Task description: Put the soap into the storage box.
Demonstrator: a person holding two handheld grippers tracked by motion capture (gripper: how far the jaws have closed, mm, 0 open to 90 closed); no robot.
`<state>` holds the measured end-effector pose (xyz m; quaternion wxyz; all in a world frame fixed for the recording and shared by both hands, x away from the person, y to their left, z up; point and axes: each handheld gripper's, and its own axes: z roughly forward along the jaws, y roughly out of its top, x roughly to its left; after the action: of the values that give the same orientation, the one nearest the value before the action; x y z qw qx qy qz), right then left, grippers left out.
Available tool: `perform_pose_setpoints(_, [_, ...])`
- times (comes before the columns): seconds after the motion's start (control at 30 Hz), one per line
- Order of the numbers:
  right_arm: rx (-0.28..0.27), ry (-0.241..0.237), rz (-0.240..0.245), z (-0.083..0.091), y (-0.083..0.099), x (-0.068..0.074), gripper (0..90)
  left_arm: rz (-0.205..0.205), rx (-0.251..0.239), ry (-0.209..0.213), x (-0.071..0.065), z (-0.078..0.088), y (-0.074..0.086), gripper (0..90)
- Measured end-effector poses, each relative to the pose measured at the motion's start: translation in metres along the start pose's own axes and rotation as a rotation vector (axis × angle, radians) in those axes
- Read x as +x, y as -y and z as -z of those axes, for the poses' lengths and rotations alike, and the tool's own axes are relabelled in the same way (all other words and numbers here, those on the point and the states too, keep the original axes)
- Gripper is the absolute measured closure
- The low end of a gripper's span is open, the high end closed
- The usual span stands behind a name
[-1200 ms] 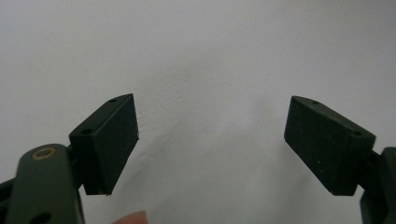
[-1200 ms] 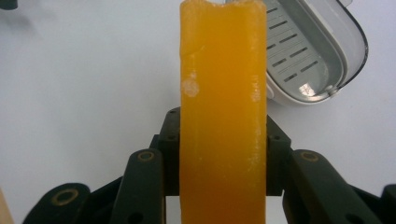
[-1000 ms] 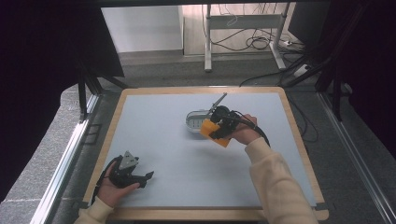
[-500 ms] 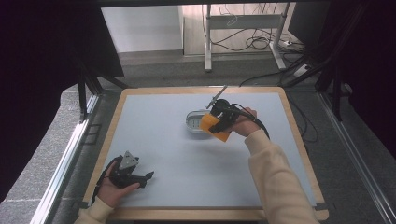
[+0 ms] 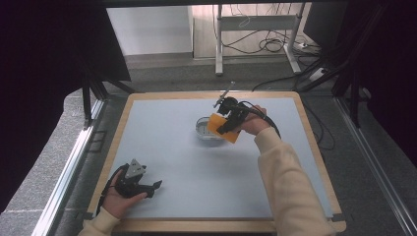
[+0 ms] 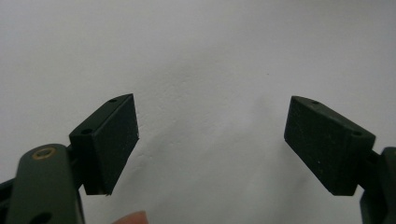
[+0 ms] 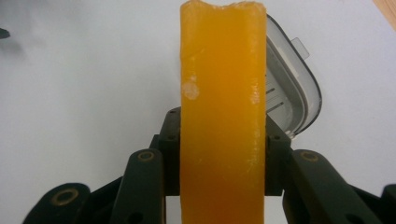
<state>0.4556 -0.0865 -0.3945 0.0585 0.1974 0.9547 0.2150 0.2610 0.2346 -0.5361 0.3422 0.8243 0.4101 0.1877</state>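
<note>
The right gripper (image 5: 227,117) is pinching a thick orange block with a waxy, soap-like surface (image 5: 222,128), its two black jaws pressing against the block's broad flat faces. In the right gripper view the orange block (image 7: 223,112) is standing upright between the jaws, its top edge slightly uneven and a small pale mark showing on its narrow face. Just behind it a shallow grey plastic dish with rounded corners and a slotted floor (image 7: 292,88) is lying on the pale blue-grey table mat (image 7: 84,84). From the high view the block is hanging directly over that dish (image 5: 204,129), near the middle of the mat (image 5: 196,177); whether the two are touching I cannot tell.

The left gripper (image 5: 156,185) is resting near the front left corner of the mat, held by the person's left hand (image 5: 115,199). In the left gripper view its jaws are spreading wide apart with bare mat (image 6: 205,70) between them, gripping nothing.
</note>
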Motion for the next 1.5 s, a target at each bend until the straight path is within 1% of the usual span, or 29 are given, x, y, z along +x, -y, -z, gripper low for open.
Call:
perform_pose_setpoints(0.03, [0.005,0.001,0.008,-0.001,-0.003,-0.003,61.5,0.000,0.001,0.000,0.000,0.000,0.000,18.0])
perform_pose_setpoints(0.1, [0.009,0.003,0.011,-0.002,-0.003,-0.003,61.5,0.001,0.001,0.001,0.000,0.000,0.000,18.0])
perform_pose_setpoints(0.17, [0.003,-0.003,0.017,-0.005,-0.007,-0.007,61.5,0.004,-0.003,0.000,0.000,0.000,0.000,18.1])
perform_pose_setpoints(0.2, [0.009,-0.005,0.020,-0.006,-0.008,-0.008,61.5,0.006,-0.004,0.000,0.000,0.000,0.000,18.0])
perform_pose_setpoints(0.3, [0.020,-0.001,0.043,-0.010,-0.013,-0.010,61.5,0.006,-0.003,-0.002,0.001,0.001,0.000,18.1])
perform_pose_setpoints(0.33, [0.026,-0.001,0.057,-0.011,-0.015,-0.011,61.5,0.006,-0.003,-0.002,0.001,0.001,0.000,18.1])
perform_pose_setpoints(0.4, [0.028,0.003,0.064,-0.013,-0.018,-0.012,61.5,0.006,-0.004,0.000,0.001,0.001,0.000,18.1])
perform_pose_setpoints(0.47, [0.031,0.007,0.059,-0.015,-0.021,-0.014,61.5,0.005,-0.003,0.001,0.001,0.001,0.000,18.1])
perform_pose_setpoints(0.5, [0.037,0.008,0.068,-0.016,-0.022,-0.016,61.5,0.005,-0.004,0.001,0.001,0.001,0.000,18.1])
perform_pose_setpoints(0.6, [0.043,0.010,0.075,-0.018,-0.024,-0.018,61.5,0.008,-0.005,0.001,0.001,0.001,0.000,18.1])
perform_pose_setpoints(0.63, [0.044,0.010,0.087,-0.019,-0.026,-0.019,61.5,0.006,-0.005,0.001,0.001,0.000,-0.001,18.1])
perform_pose_setpoints(0.73, [0.042,0.001,0.105,-0.021,-0.028,-0.021,61.5,0.001,-0.003,0.005,0.000,0.000,-0.001,18.1])
perform_pose_setpoints(0.8, [0.050,-0.011,0.136,-0.023,-0.030,-0.022,61.5,0.006,-0.004,0.004,0.001,0.000,-0.001,18.1])
perform_pose_setpoints(0.9, [0.055,-0.007,0.141,-0.027,-0.032,-0.022,61.5,0.009,-0.005,0.003,0.002,0.000,-0.001,18.1])
perform_pose_setpoints(0.97, [0.059,0.000,0.153,-0.032,-0.035,-0.025,61.5,0.008,-0.007,0.004,0.002,0.001,-0.001,18.1])
perform_pose_setpoints(1.13, [0.065,-0.007,0.162,-0.036,-0.040,-0.027,61.4,0.006,-0.006,0.005,0.002,0.001,-0.001,18.1])
perform_pose_setpoints(1.17, [0.069,-0.009,0.188,-0.037,-0.042,-0.028,61.4,0.008,-0.007,0.007,0.002,0.001,-0.001,18.1])
perform_pose_setpoints(1.2, [0.066,-0.013,0.198,-0.037,-0.043,-0.029,61.4,0.007,-0.006,0.008,0.001,0.000,-0.002,18.1])
perform_pose_setpoints(1.33, [0.074,-0.019,0.210,-0.039,-0.046,-0.032,61.4,0.013,-0.014,0.005,0.002,0.001,-0.002,18.1])
perform_pose_setpoints(1.37, [0.082,-0.017,0.225,-0.041,-0.047,-0.033,61.4,0.014,-0.012,0.004,0.002,0.001,-0.002,18.1])
perform_pose_setpoints(1.43, [0.084,-0.022,0.221,-0.043,-0.046,-0.036,61.5,0.015,-0.012,0.004,0.002,0.001,-0.002,18.1])
perform_pose_setpoints(1.5, [0.086,-0.026,0.231,-0.047,-0.045,-0.039,61.4,0.013,-0.011,0.005,0.002,0.001,-0.002,18.1])
